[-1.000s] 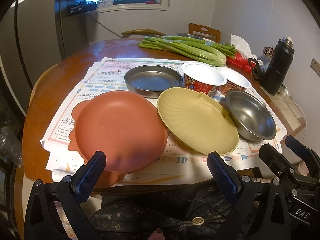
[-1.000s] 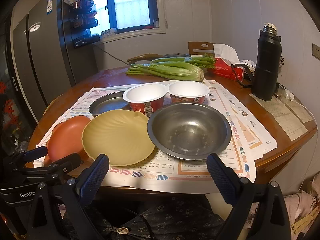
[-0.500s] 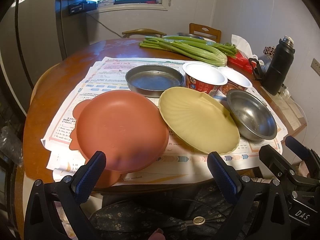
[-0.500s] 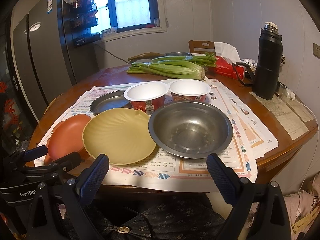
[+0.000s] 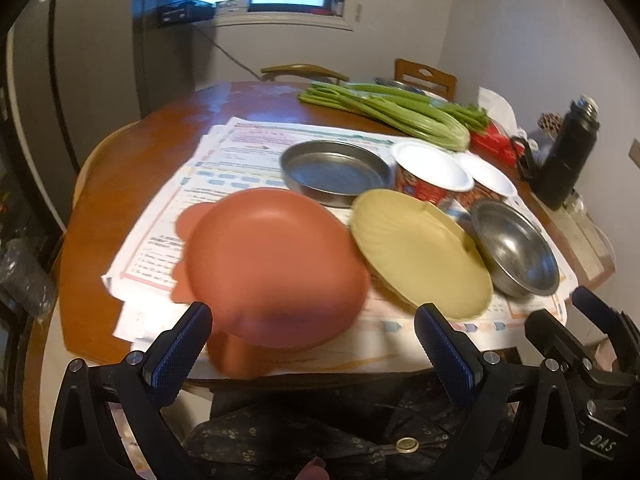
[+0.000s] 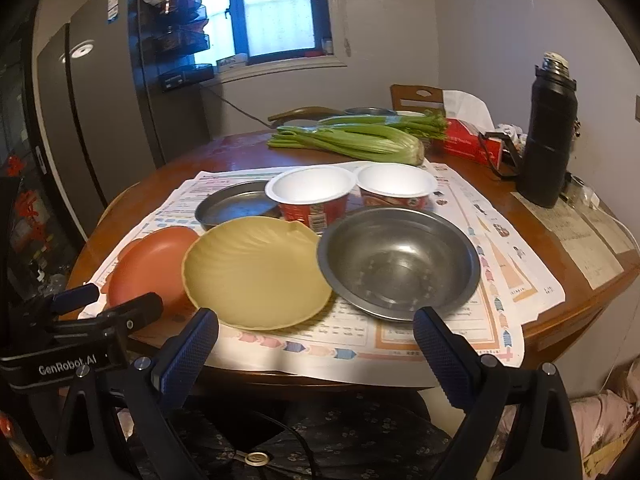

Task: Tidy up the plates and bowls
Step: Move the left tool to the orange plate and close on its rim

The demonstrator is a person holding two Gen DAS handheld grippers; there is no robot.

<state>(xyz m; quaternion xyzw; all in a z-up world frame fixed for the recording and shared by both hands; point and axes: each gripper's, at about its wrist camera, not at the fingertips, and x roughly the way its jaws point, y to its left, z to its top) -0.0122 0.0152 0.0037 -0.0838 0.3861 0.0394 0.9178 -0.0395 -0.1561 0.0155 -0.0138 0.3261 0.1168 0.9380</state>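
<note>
A terracotta plate point(image 5: 272, 264) lies at the table's near left, on paper sheets. A yellow shell-shaped plate point(image 5: 420, 256) lies to its right, then a steel bowl point(image 5: 516, 252). A shallow steel pan point(image 5: 336, 172) and two red instant-noodle cups point(image 5: 432, 176) stand behind them. My left gripper point(image 5: 316, 340) is open and empty, just short of the terracotta plate's near rim. My right gripper point(image 6: 316, 344) is open and empty, in front of the yellow plate point(image 6: 256, 272) and the steel bowl point(image 6: 400, 260).
Celery point(image 6: 352, 140), a red tissue box point(image 6: 468, 144) and a black thermos point(image 6: 548, 136) stand at the back and right of the round wooden table point(image 6: 568, 320). A fridge point(image 6: 96, 120) and chairs point(image 6: 416, 96) stand beyond it.
The left gripper has moved forward and down toward the terracotta plate, and its view is blurred. The right gripper has edged slightly closer to the table. No dish has moved.
</note>
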